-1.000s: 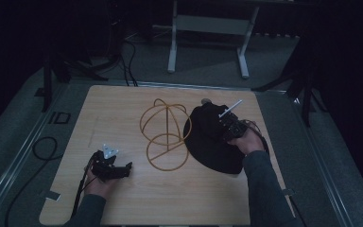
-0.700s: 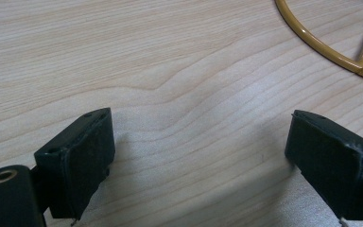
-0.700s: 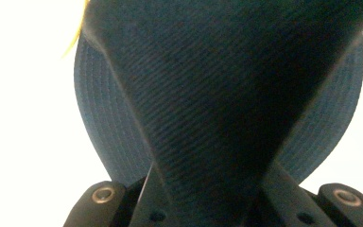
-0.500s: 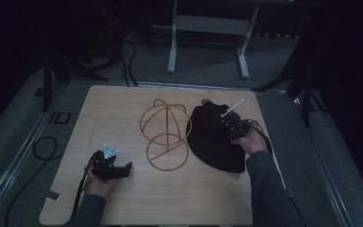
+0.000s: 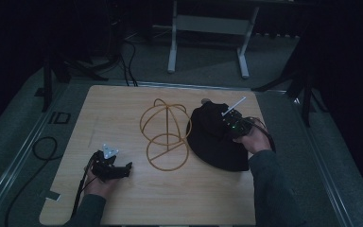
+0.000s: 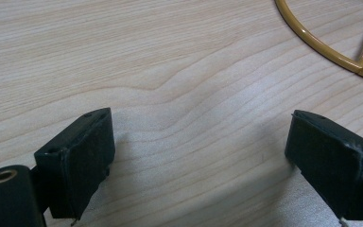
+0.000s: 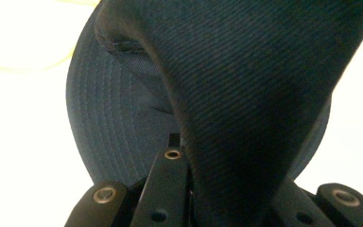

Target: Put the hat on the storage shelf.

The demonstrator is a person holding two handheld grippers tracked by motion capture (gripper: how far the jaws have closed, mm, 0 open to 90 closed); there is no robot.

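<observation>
My right tongs (image 7: 189, 189) have just closed on the dark cap's (image 5: 215, 137) fabric, seemingly its crown, beside the wire stand (image 5: 165, 135) on the worktop (image 5: 123, 109), ready for lifting, while my left tongs (image 6: 198, 156) rest wide and empty.

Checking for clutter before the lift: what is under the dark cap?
The cap lies on the table, its fabric pinched in the right gripper. Light wood shows around its edge; anything beneath it is covered.

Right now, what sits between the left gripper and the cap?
High view: the gold wire stand stands on the table between the left gripper and the dark cap, which the right gripper pinches. Otherwise bare wood.
</observation>
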